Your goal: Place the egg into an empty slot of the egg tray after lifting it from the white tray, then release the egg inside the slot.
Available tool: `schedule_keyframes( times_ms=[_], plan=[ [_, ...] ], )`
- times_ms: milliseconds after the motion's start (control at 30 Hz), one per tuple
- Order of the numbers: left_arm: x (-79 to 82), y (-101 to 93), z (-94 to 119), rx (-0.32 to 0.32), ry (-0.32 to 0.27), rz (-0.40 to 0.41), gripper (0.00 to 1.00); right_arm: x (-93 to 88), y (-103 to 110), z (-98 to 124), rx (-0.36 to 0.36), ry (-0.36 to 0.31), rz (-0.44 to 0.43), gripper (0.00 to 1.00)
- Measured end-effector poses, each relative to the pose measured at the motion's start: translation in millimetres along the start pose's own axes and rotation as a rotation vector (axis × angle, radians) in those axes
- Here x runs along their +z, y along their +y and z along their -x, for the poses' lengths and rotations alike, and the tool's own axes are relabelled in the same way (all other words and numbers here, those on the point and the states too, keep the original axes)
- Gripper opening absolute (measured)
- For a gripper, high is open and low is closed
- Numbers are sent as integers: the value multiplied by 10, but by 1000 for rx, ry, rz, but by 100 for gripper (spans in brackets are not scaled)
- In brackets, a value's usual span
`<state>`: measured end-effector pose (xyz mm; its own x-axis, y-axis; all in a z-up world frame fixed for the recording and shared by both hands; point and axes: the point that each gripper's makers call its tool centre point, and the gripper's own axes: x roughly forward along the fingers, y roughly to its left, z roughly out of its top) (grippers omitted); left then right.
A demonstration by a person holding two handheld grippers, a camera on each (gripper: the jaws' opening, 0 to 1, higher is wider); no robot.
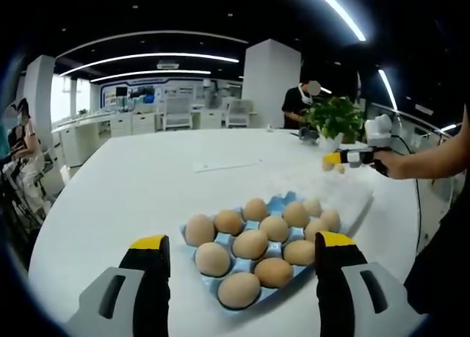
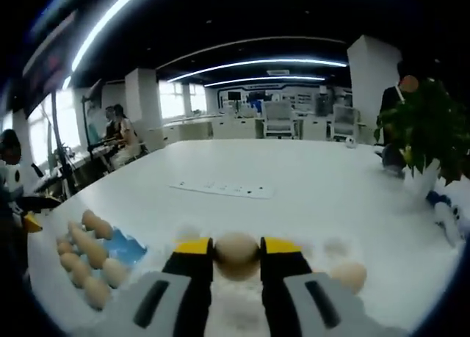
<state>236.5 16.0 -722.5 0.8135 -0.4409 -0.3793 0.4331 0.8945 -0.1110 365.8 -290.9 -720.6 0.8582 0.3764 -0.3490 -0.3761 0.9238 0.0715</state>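
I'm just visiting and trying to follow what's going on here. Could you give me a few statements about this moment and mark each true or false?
1. The right gripper has an egg clamped between its jaws. True.
2. The left gripper also grips an egg. False: its jaws stand open with nothing between them.
3. The egg tray is blue. True.
4. The potted plant stands on the floor. False: it stands on the white table.
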Motion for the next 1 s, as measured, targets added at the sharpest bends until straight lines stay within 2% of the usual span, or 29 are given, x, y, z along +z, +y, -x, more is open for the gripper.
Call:
schedule_keyframes(
  times_ms=[200, 567, 1000],
  plan=[
    [20, 50, 15, 17, -11, 2, 83, 14, 300, -79, 82, 3, 11, 24],
    [-16, 62, 12, 15, -1, 6, 82, -75, 809, -269, 208, 29, 24, 24],
    [-23, 89, 17, 22, 0, 8, 82, -62, 1538, -489, 364, 40, 54, 24]
  ],
)
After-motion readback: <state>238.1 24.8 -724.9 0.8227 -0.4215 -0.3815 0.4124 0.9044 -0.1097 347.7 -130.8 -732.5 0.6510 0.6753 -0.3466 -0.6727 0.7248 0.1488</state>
